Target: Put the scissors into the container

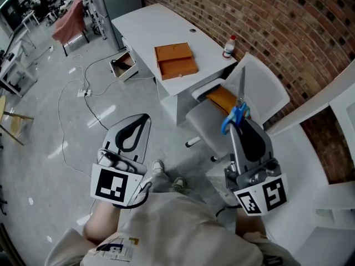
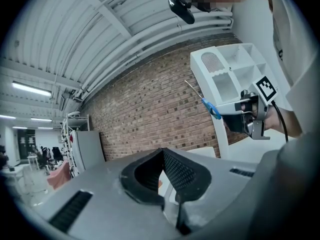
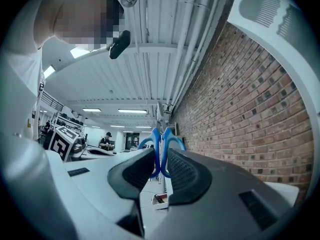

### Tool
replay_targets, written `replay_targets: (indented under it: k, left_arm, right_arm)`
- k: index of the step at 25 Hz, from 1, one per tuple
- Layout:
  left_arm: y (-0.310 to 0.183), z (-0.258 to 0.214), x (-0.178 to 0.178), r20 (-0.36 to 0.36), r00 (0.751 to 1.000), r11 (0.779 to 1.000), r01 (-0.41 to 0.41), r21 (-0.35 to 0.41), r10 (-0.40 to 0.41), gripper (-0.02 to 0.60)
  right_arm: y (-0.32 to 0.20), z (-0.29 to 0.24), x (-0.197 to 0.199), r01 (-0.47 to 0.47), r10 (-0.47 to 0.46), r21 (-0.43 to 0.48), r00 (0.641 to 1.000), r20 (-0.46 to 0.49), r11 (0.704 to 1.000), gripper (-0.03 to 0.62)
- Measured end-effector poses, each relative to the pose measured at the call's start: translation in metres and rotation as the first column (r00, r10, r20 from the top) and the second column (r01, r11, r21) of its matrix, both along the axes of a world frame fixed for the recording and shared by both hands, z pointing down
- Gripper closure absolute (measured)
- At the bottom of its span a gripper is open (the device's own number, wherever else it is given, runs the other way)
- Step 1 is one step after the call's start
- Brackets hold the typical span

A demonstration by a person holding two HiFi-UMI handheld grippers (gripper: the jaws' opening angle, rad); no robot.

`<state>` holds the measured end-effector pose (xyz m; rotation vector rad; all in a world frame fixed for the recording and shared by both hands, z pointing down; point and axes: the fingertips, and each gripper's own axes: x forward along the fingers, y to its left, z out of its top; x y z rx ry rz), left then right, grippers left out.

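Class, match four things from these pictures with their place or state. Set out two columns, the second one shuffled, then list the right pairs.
Things:
1 scissors
2 orange box
3 left gripper
4 red-capped bottle

Places or states:
A lying flat on the white desk
B holding nothing
C clamped in the right gripper
D standing at the desk's edge beside the brick wall

Pairs: 1-C; 2-A; 3-B; 4-D
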<state>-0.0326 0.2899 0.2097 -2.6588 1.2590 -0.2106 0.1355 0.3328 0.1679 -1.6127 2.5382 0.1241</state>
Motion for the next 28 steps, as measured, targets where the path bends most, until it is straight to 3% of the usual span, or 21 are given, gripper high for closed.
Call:
replay_targets:
  k: [14,28]
  left_arm:
    - [-0.047,0.008,-0.011,-0.021,0.999,0.999,0.038,0.034,-0.037,0.572]
    - [-0.167,0.036,-0.028,-0.010,0.998,0.998,0.064,-0.021,-0.064,0.574]
  right_arm:
    - [-0.056,0.021,-0.012,0.020,-0.020,-0.019,1.000,-0.010,1.000,0.516]
    - [-0.177,0.048,-0.030,0.054,-0.062,-0.096,0.995,-0.083,0.994,0.516]
